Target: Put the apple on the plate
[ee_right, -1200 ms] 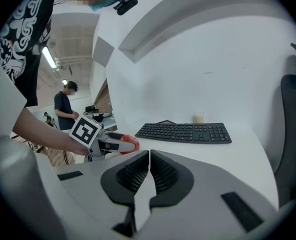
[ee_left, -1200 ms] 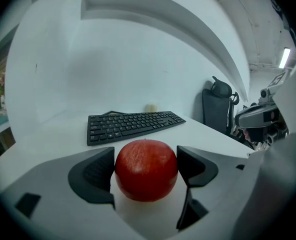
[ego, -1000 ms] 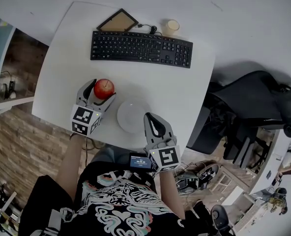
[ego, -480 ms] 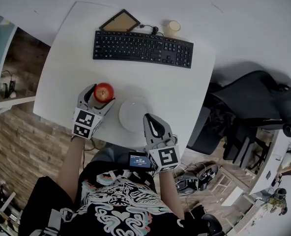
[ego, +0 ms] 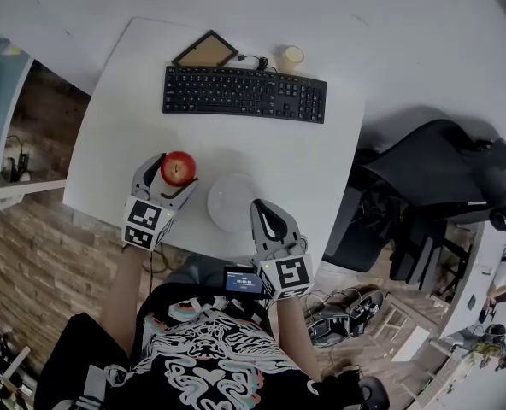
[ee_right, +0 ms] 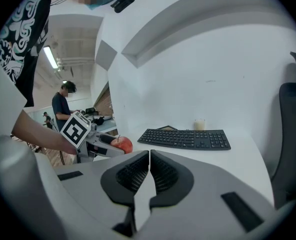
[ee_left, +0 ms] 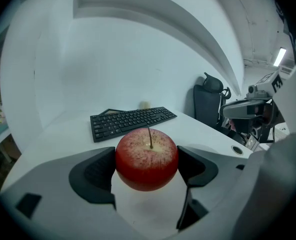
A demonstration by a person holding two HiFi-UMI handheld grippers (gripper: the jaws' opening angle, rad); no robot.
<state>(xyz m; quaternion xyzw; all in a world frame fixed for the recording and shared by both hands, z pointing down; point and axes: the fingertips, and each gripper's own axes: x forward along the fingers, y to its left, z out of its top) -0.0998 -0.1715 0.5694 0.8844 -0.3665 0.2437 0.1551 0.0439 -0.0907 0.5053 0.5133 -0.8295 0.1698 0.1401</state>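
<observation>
A red apple (ego: pixel 178 166) with its stem up sits between the jaws of my left gripper (ego: pixel 173 169), which is shut on it and holds it above the white table (ego: pixel 133 84). In the left gripper view the apple (ee_left: pixel 147 159) fills the gap between the two dark pads. The white plate (ego: pixel 232 202) lies just right of the apple, near the table's front edge. My right gripper (ego: pixel 267 216) is shut with nothing in it, at the plate's near right edge. From the right gripper view the apple (ee_right: pixel 121 144) shows at the left, in the other gripper.
A black keyboard (ego: pixel 243 94) lies across the far side of the table, with a framed picture (ego: pixel 205 49) and a small cup (ego: pixel 290 58) behind it. A dark office chair (ego: pixel 441 186) stands to the right of the table. Another person (ee_right: pixel 63 109) stands far off.
The left gripper with the apple has risen a little and drifted slightly toward the front. The right gripper has stayed near the plate's front edge.
</observation>
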